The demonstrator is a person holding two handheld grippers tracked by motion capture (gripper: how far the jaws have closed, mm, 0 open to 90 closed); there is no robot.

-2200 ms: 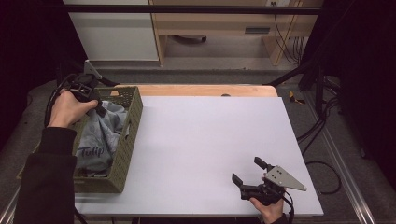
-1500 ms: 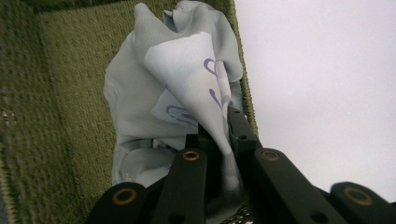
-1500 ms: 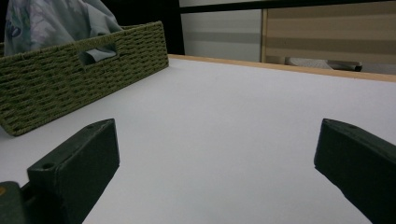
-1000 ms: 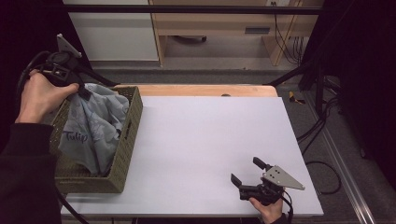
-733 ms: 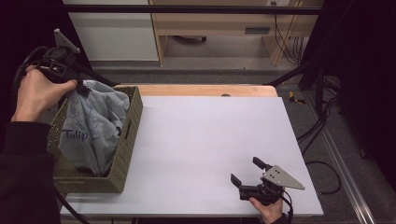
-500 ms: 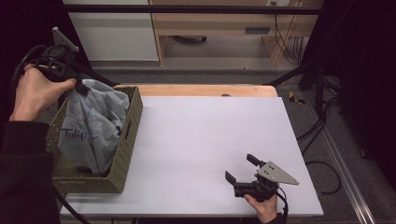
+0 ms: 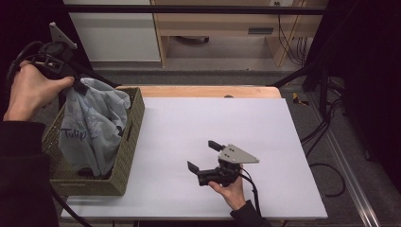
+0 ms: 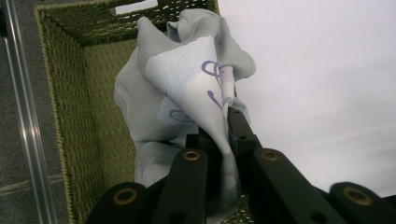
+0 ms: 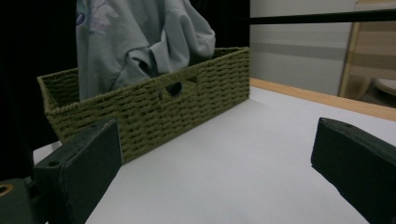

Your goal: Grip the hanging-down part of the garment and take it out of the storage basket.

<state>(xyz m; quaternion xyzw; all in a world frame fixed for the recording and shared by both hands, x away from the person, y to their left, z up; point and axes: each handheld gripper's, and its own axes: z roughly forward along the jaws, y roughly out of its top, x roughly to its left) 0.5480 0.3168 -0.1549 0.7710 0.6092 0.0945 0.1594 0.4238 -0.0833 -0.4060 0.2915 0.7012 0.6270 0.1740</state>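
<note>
A light grey-blue sweatshirt (image 7: 92,125) with purple print hangs half out of a green woven basket (image 7: 126,142) at the table's left edge. My left gripper (image 7: 75,84) is shut on a fold of the sweatshirt (image 8: 187,93) and holds it up above the basket (image 8: 74,93). My right gripper (image 7: 204,155) rests low over the white table, near its front middle, open with nothing between its jaws. It faces the basket (image 9: 154,107), and the sweatshirt (image 9: 140,42) rises out of it.
The white table top (image 7: 265,132) has a wooden strip along its far edge. Cables (image 7: 331,127) trail down past the table's right side. A wooden bench and a white cabinet stand on the floor beyond the table.
My left gripper has lifted the sweatshirt higher out of the basket. My right gripper has moved left and forward, toward the middle of the table.
</note>
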